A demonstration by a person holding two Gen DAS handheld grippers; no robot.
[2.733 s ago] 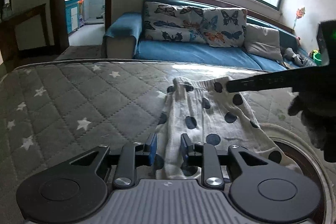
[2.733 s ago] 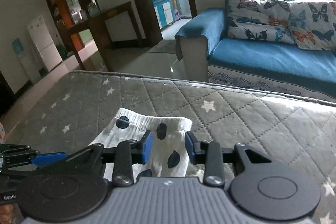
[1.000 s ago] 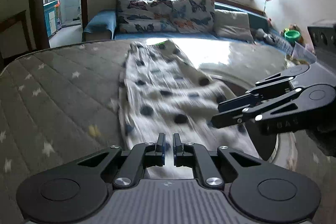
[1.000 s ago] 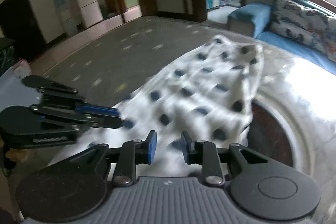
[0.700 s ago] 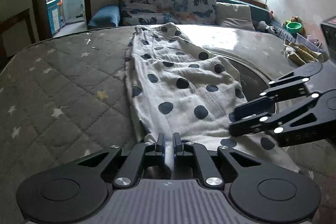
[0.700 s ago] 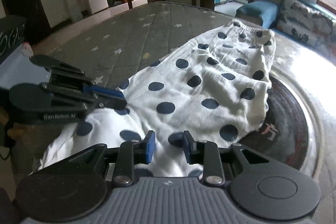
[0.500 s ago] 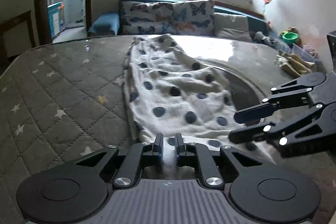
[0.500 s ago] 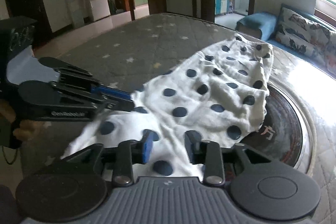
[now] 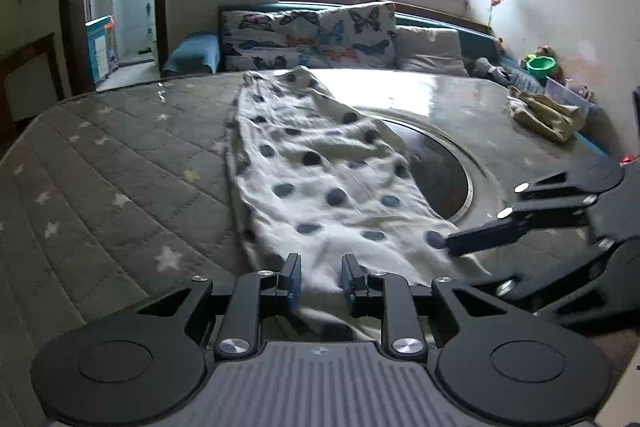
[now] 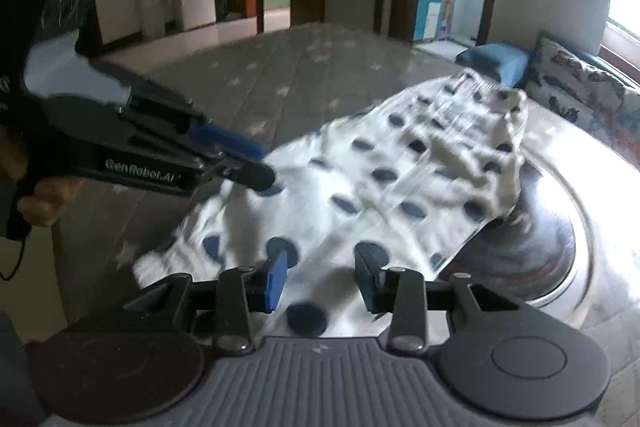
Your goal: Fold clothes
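Polka-dot fabric (image 9: pixel 320 183) lies spread lengthwise on the tabletop (image 9: pixel 100 187), its far end near the far edge and its near hem at the near edge, partly over the dark round inset (image 9: pixel 444 167). Both the left gripper (image 9: pixel 319 281) and the right gripper (image 10: pixel 322 277) stand released at that hem, jaws apart with cloth between them. Judged step: laying out is done; next, both must pinch the hem corners and carry them toward the far end.
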